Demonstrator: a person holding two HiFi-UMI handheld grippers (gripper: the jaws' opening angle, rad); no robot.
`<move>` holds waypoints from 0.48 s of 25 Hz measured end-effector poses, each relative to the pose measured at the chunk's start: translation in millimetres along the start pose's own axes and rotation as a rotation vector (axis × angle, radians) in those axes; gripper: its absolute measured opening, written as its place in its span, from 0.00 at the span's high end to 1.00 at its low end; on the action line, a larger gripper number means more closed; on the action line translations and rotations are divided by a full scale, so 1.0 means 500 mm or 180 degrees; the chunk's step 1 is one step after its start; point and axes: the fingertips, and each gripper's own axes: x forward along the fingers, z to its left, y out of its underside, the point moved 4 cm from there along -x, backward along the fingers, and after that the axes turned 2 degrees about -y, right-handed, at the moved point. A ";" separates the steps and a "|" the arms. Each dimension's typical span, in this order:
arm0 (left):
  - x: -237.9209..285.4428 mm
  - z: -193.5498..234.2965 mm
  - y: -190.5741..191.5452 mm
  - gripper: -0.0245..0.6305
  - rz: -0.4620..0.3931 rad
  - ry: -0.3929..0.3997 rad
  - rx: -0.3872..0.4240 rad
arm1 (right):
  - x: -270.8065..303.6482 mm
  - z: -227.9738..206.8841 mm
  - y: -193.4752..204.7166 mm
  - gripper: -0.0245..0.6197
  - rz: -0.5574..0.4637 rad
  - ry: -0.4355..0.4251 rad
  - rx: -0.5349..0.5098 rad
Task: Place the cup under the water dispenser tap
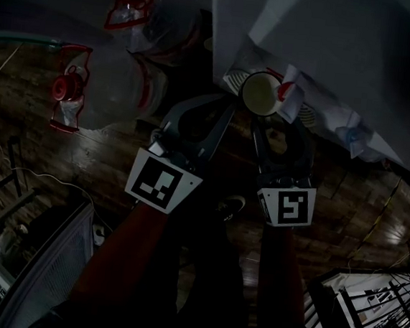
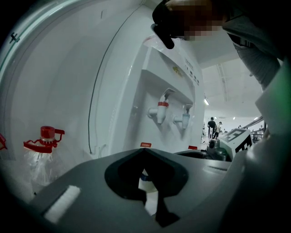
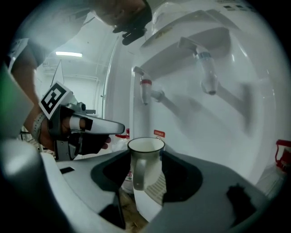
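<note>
The cup is a white mug with a dark rim, and it looks empty. It's standing upright on the drip tray of the water dispenser, with its handle turned straight back toward the right gripper view. From that view it seems to sit roughly beneath the red tap, with the blue tap off to the side. I can't tell the exact line-up.

It should handle stiff and light while empty. The smooth, glossy wall will probably be slippery, and it could chip if knocked against the dispenser. The best hold looks to be across the round body, just under the rim and either side of that handle, squeezing square so it doesn't twist out.

The right gripper has its fingers spread wide. The cup is between them, but they aren't pressing on it. The left gripper hangs just beside it with its fingers brought together on nothing, pointing at the dispenser front.
</note>
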 end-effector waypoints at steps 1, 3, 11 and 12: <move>-0.003 0.001 -0.001 0.95 0.0010 -0.0004 -0.0003 | -0.003 0.001 -0.005 0.63 -0.0006 -0.0006 0.0008; -0.008 0.002 -0.009 0.95 0.0029 -0.0019 -0.0006 | -0.008 0.000 -0.019 0.63 0.0001 -0.0024 -0.0017; -0.056 -0.028 -0.120 0.95 -0.0004 0.0056 0.0153 | -0.070 0.007 -0.168 0.63 -0.0207 -0.0086 0.0033; -0.068 -0.038 -0.141 0.95 -0.0002 0.0096 0.0166 | -0.081 0.012 -0.193 0.63 -0.0206 -0.0102 0.0075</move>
